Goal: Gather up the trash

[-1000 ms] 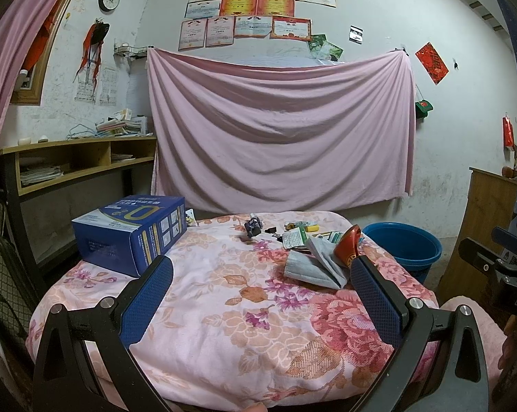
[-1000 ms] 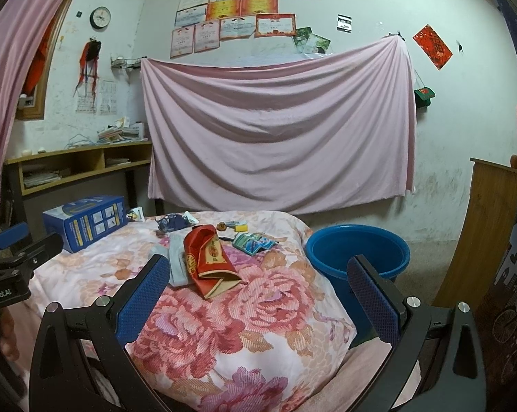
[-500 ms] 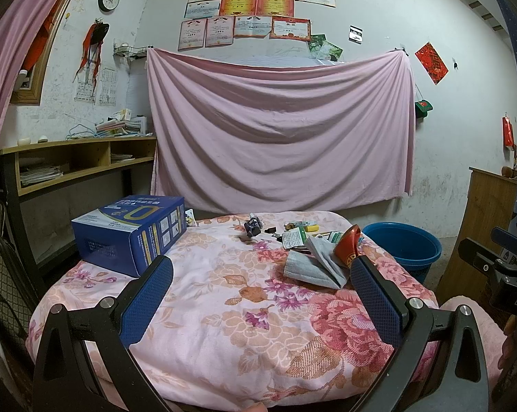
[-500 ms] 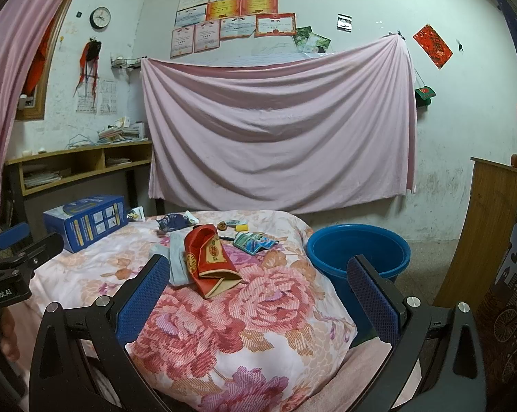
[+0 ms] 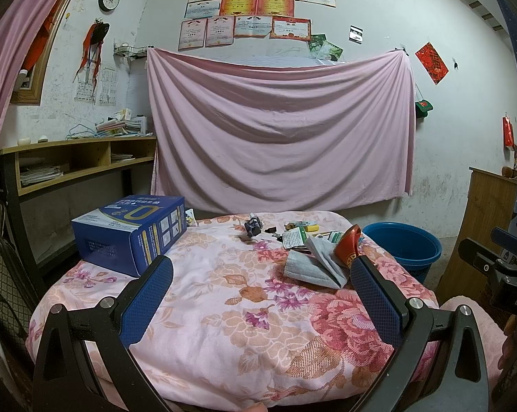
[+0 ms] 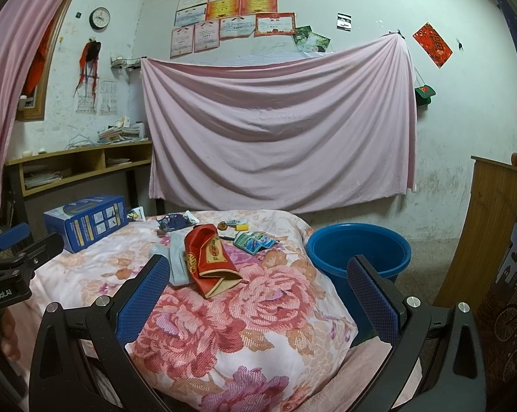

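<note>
On the flowered quilt that covers the low rounded surface in front of both cameras lies everything the task concerns, so places here are given from that quilt. Behind it a large pink sheet hangs across the wall. Just beside the quilt's right edge, on the floor, stands a blue bucket; its inside looks bare as far as the right wrist view shows. On the quilt's far left part sits a blue cardboard box. Near the quilt's middle-right lie a folded grey cloth and, touching it on its right side, a red and gold envelope-like packet with its open end toward the camera. Toward the quilt's far edge is a loose scatter of small litter: a green and blue wrapper, a dark crumpled scrap, a small yellow piece, and a few bits too small to identify.

The left gripper hovers over the quilt's near edge with its blue-padded fingers spread wide and nothing between them. The right gripper hangs over the quilt's near right corner, likewise spread wide and empty, its right finger in front of the bucket. Each gripper's body shows at the edge of the other's view.
</note>
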### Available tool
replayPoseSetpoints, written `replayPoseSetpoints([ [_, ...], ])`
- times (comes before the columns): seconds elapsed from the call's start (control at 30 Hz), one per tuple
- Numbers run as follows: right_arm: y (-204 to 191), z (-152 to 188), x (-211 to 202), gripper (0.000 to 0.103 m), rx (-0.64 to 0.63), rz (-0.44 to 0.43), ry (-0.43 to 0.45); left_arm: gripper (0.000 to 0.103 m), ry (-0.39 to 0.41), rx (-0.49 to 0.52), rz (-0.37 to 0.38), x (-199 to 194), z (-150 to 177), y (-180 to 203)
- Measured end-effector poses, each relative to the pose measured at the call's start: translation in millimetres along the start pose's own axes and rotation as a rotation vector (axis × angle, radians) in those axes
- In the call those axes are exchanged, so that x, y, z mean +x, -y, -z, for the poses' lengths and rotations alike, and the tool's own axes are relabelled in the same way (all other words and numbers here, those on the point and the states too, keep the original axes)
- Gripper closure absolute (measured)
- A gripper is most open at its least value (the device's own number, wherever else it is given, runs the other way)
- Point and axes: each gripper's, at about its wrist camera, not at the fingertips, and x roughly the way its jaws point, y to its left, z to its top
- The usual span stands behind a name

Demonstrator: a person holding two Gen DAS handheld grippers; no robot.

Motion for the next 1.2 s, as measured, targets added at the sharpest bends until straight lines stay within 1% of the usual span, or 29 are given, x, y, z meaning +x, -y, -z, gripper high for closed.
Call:
replayPoseSetpoints([
  [0.57,0,0,1,0.0,0.004,0.0,-0.001,0.002,-0.002,-0.002,-0.001,0,0,0],
  [0.7,0,-2,11,0.0,0.002,-0.02,0.005,0.002,-0.009,-0.022,0.0,9,1,-4],
  [0.77,1,-7,21,0.0,0.003,-0.031,0.014,0.002,0.012,-0.044,-0.014,14,-2,-7],
  [0.83,3,-13,32,0.0,0.011,-0.056,0.02,0.002,0.016,-0.057,-0.013,23,-7,-10],
  [0.9,2,-19,47,0.0,0.014,-0.103,0.021,0.002,0.02,-0.07,-0.016,33,-12,-13],
  [1.0,-1,-25,68,0.0,-0.007,-0.17,0.004,0.002,0.009,-0.084,0.004,48,-16,-16],
  [1.1,-6,-28,91,0.0,-0.03,-0.253,-0.03,0.002,-0.032,-0.094,0.022,64,-16,-19],
  [1.13,-6,-28,97,0.0,-0.036,-0.262,-0.042,0.002,-0.051,-0.097,0.028,69,-14,-20],
  [1.2,-9,-26,113,0.0,-0.054,-0.274,-0.096,0.002,-0.094,-0.104,0.031,79,-12,-21],
])
